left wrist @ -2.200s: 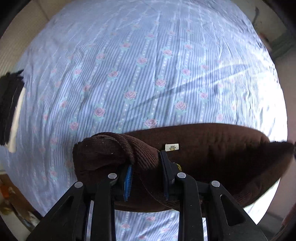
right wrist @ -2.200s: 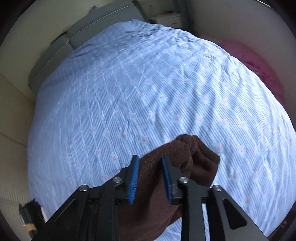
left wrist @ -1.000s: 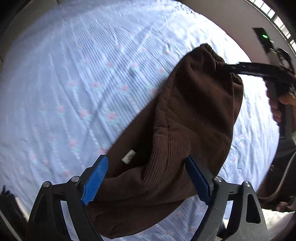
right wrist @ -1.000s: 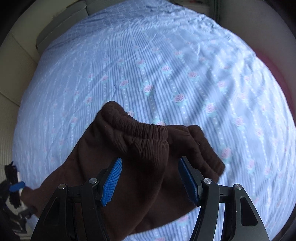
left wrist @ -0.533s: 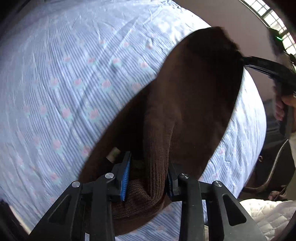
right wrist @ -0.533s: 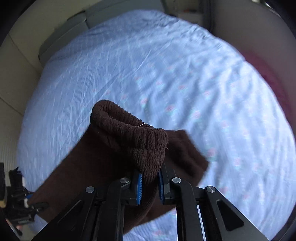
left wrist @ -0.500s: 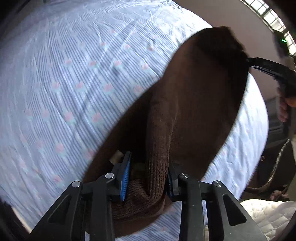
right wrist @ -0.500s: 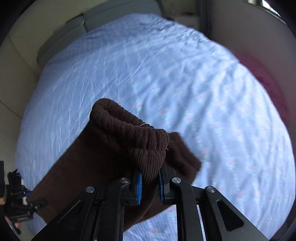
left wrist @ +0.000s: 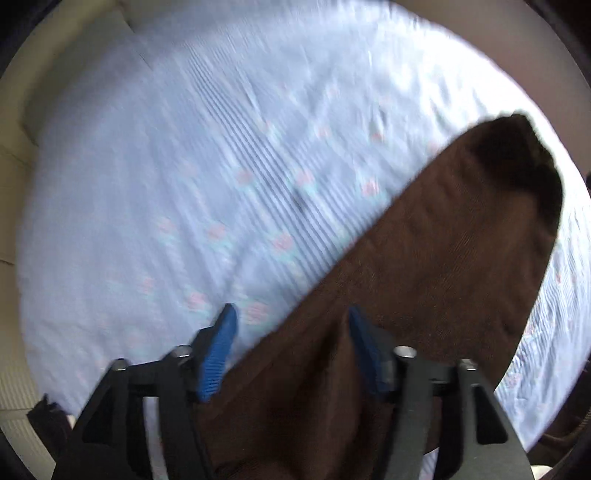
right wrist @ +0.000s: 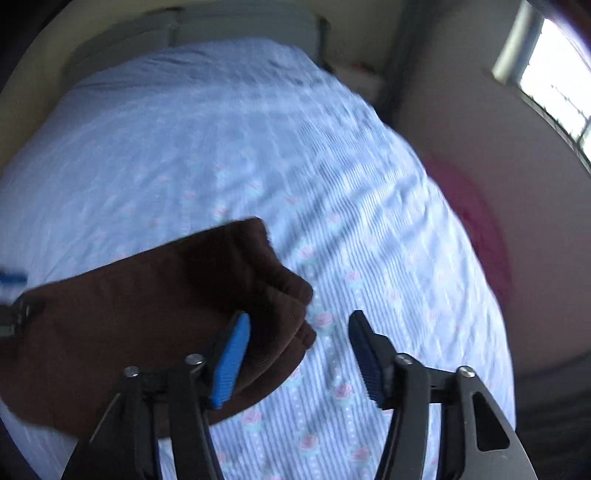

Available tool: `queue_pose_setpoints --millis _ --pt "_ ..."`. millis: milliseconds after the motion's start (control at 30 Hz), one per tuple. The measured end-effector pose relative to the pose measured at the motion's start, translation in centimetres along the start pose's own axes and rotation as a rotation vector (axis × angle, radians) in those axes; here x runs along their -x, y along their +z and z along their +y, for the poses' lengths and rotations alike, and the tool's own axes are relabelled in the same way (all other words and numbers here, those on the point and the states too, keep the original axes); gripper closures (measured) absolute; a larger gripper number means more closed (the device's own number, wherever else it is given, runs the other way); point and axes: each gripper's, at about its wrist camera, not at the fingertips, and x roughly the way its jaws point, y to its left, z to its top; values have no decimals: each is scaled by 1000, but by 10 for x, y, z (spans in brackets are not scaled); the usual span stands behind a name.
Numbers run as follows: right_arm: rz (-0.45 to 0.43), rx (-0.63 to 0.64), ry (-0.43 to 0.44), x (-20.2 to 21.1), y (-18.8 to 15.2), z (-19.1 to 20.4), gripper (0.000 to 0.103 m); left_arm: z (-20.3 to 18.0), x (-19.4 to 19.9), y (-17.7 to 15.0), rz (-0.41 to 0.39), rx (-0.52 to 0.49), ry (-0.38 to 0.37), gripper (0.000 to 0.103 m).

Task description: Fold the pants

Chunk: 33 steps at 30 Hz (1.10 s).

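Left wrist view: half a second ago the left gripper [left wrist: 291, 347] was clamped on a ribbed fold of the brown pants [left wrist: 424, 280]; its jaws have just been opening and now stand about half spread, the blue pads [left wrist: 218, 354] clear of the cloth on the left side, the right pad lying against a ridge of fabric without pinching it. The pants lie slack between and past the fingers, running up and right to a dark end near the bed's far edge. The other gripper, which was gripping that far end before, is gone from this view. The gripper points steeply down at the bed. Below is a pale blue striped bedsheet [left wrist: 221, 177] with small pink roses, blurred by motion; a cream wall or headboard [left wrist: 74, 48] curves round the upper left.

Right wrist view: here too the earlier pinch on the waistband roll has let go; the right gripper [right wrist: 299, 350] has just been opening and its jaws stand about half apart with nothing pressed between them. The pants [right wrist: 155, 306] lie on the sheet to the left, their bunched end reaching just past the left pad, the right pad over bare bedsheet [right wrist: 295, 155]. The gripper tilts downward, less steeply. A bit of blue from the left gripper shows at the left edge. Beyond the bed stand a padded headboard [right wrist: 243, 29], a pink cloth [right wrist: 484, 236] along the right side, and a bright window [right wrist: 550, 77]
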Motion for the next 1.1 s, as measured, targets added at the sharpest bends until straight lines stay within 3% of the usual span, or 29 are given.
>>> queue_pose_setpoints --millis 67,133,167,300,367,467,533,633,733,767,900,1033,1100 --pt "-46 76 139 29 -18 13 40 -1 36 -23 -98 -23 49 32" --pt "-1 119 246 38 -34 27 40 -14 66 -49 -179 -69 86 32" --pt "38 130 282 37 -44 34 40 -21 75 -63 -198 -92 71 32" --pt "162 130 392 27 -81 50 40 -79 81 -109 -188 -211 -29 34" --pt "205 115 440 21 -96 53 40 -113 77 -129 -204 -290 -5 35" --pt "234 103 446 18 -112 53 40 -156 53 -147 -207 -395 50 40" --pt "247 96 440 17 -120 49 40 -180 37 -153 -237 -488 131 41" --pt "263 88 425 15 -132 39 40 -200 6 -153 -221 -578 228 51" --pt "274 72 418 14 -135 28 40 -199 -11 -144 -197 -581 294 69" --pt "273 70 419 14 -136 25 41 -194 -7 -138 -191 -567 277 74" --pt "252 72 454 14 -130 26 41 -134 29 -100 -136 -301 -3 80" --pt "227 98 587 13 -111 36 41 -62 34 -77 -65 -29 -275 81" --pt "200 145 657 13 -94 53 41 -43 30 -65 -50 20 -329 81"
